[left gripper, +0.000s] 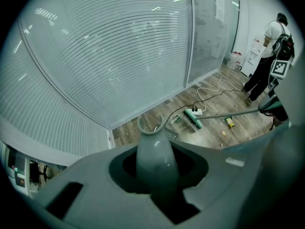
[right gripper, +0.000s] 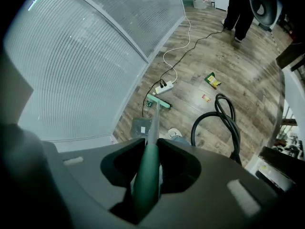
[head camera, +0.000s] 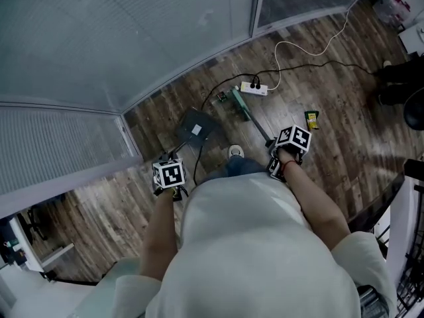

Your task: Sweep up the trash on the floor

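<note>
In the head view my left gripper (head camera: pixel 169 175) is shut on the grey handle of a dustpan (head camera: pixel 195 126) that rests on the wood floor ahead. My right gripper (head camera: pixel 289 146) is shut on the green handle of a broom, whose green head (head camera: pixel 240 102) lies near the wall. A yellow-green packet (head camera: pixel 311 119) lies on the floor right of the broom. The right gripper view shows the broom handle (right gripper: pixel 148 161) between the jaws, the broom head (right gripper: pixel 158 102), the packet (right gripper: pixel 212 80) and a small wrapper (right gripper: pixel 206 98). The left gripper view shows the dustpan handle (left gripper: pixel 153 156) and a small scrap (left gripper: pixel 175 119).
A white power strip (head camera: pixel 254 88) with black and white cables lies just beyond the broom head. Frosted glass walls (head camera: pixel 132 38) bound the floor at left and back. A black hose (right gripper: pixel 224 123) loops at my right. A person (left gripper: pixel 267 61) stands far right. My shoe (head camera: pixel 236 152) is below.
</note>
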Demonstrator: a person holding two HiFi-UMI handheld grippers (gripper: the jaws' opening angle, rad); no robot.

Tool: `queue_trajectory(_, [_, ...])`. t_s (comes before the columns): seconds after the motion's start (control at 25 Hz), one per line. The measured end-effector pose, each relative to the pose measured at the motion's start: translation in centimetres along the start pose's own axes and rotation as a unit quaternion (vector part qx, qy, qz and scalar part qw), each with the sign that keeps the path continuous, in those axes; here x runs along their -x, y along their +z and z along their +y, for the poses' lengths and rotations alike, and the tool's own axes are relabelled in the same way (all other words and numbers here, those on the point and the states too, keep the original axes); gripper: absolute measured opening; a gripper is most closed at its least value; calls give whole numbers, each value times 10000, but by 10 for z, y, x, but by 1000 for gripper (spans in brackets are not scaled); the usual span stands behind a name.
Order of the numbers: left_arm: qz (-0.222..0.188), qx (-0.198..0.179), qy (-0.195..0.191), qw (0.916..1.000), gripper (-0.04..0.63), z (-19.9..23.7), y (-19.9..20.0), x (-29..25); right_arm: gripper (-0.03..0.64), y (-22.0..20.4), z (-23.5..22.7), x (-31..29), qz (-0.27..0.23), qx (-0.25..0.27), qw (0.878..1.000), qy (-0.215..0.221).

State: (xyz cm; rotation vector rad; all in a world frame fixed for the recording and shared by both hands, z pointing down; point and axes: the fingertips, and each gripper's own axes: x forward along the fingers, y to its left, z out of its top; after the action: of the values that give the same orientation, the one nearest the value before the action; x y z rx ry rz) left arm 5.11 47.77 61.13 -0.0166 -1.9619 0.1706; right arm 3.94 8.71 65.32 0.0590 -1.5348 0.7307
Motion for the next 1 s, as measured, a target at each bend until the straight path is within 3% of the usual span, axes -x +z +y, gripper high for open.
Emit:
queue_trajectory(0.24, [-21, -15, 119, 9999, 94, 14, 32, -4, 97, 16, 12, -1, -42, -218, 9996, 163])
queue_trajectory(0.52, [-21, -561, 145, 9983, 95, 40, 85, -32, 97, 38, 38, -13, -144, -522, 9984, 173])
queue_trajectory(1.0, [76, -1361, -261, 9903, 95, 84, 169, -99, 97, 74, 91, -34, -530, -1121, 9923, -55])
